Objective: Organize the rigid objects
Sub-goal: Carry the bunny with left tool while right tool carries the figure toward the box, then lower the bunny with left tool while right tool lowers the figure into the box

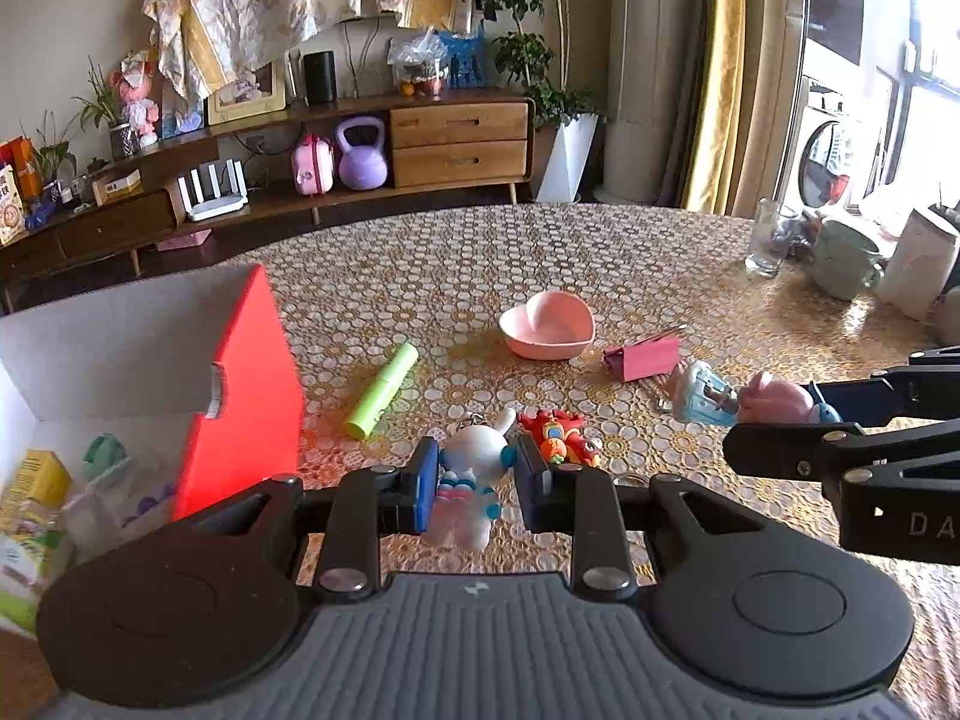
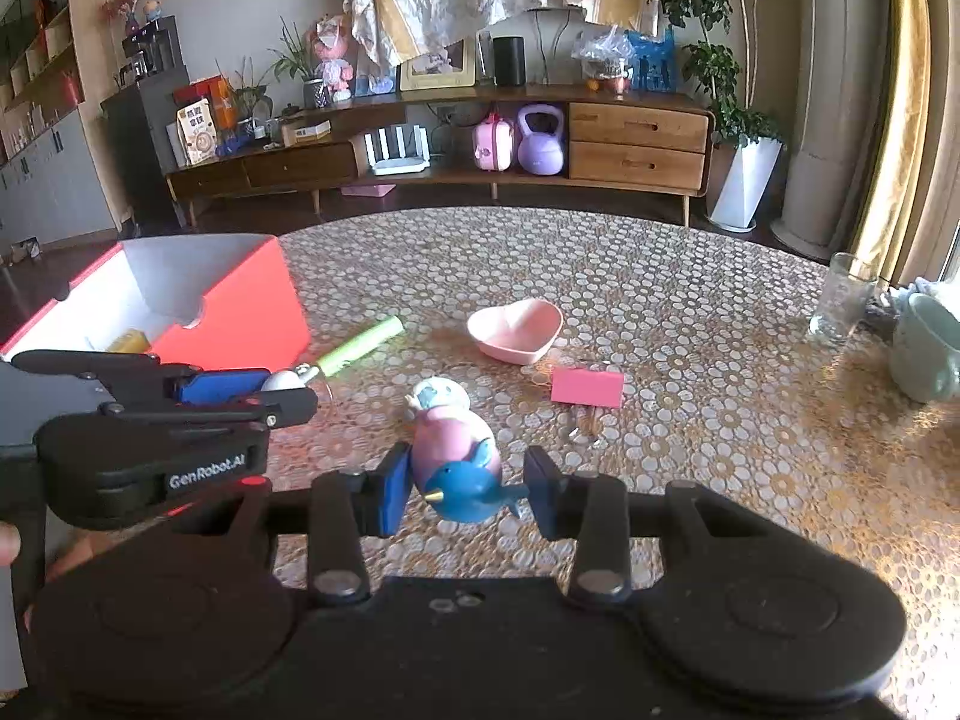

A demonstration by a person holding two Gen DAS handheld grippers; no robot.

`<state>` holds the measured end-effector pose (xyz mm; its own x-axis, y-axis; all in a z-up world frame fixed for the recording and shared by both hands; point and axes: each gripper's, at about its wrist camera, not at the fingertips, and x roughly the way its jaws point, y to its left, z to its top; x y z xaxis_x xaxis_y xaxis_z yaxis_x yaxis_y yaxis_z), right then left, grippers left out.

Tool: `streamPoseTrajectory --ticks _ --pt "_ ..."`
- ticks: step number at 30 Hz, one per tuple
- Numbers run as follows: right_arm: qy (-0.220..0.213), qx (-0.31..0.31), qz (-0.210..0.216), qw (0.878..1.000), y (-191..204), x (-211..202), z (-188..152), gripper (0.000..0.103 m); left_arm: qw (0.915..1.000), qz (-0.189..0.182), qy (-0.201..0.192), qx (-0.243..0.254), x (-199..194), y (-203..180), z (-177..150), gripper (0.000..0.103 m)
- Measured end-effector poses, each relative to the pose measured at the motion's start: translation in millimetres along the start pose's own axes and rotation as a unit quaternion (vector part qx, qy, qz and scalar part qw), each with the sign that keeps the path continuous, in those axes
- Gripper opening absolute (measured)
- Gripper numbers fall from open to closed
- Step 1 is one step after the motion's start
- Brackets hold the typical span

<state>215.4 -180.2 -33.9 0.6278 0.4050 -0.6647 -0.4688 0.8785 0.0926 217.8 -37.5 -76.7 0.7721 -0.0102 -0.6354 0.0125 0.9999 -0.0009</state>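
My left gripper (image 1: 477, 477) is shut on a white rabbit figure (image 1: 474, 450) with blue and pink trim, lifted above the table. In the right wrist view the left gripper (image 2: 276, 390) shows at the left with the rabbit's white end (image 2: 282, 381) poking out. My right gripper (image 2: 468, 489) is shut on a pink figure with a blue bird (image 2: 450, 438); the left wrist view shows it at the right (image 1: 798, 405). An open red box (image 1: 240, 384) (image 2: 240, 318) stands at the left with several items inside.
On the patterned tablecloth lie a red dragon toy (image 1: 558, 435), a green tube (image 1: 384, 390), a pink heart-shaped bowl (image 1: 546, 324) and a pink binder clip (image 1: 642, 357). A glass (image 2: 840, 300) and a pale green mug (image 2: 924, 354) stand at the far right edge.
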Motion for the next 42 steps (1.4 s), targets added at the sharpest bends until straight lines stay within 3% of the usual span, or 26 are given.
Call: streamPoseTrajectory --ticks 11,21,32,42 --pt "-0.014 -0.011 0.007 1.000 40 -46 12 0.039 0.9999 -0.014 0.002 -0.009 -62 27 7 0.026" --pt "-0.028 -0.025 0.035 0.999 91 -59 32 0.039 0.9996 -0.007 -0.008 -0.028 -102 74 16 0.026" --pt "-0.022 -0.054 0.059 0.997 150 -37 49 0.039 0.9987 0.028 -0.016 -0.041 -121 145 24 0.026" --pt "-0.006 -0.078 0.069 0.995 194 4 61 0.039 0.9959 0.070 -0.001 -0.057 -105 213 26 0.026"
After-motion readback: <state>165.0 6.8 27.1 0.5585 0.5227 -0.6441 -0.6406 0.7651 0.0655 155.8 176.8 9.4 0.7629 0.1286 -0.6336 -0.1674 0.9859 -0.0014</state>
